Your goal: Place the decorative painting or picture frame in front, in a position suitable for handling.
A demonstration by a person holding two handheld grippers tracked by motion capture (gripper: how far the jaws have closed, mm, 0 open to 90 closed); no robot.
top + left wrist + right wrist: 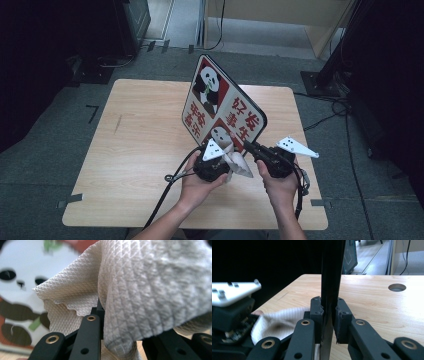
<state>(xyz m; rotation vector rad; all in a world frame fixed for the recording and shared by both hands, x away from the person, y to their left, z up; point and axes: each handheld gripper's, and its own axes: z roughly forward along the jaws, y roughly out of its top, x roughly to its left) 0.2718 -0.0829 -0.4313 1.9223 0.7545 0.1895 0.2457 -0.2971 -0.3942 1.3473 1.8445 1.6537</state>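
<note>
left gripper (221, 159): black blocky body at the near edge of the wooden table (145, 125), topped by a grey three-cornered plate with small dark holes
right gripper (248, 146): black body, same grey three-cornered plate, out toward the table's right edge
jaws: matte black bars; brass-ringed pivot holes and plain screw holes along the links in both gripper views
pads: black blocks with ridged inner faces, seen in the right gripper view
cables: black, one from each gripper, running back over the table's near edge
arms: bare forearms, no sleeves or gloves in sight
</note>
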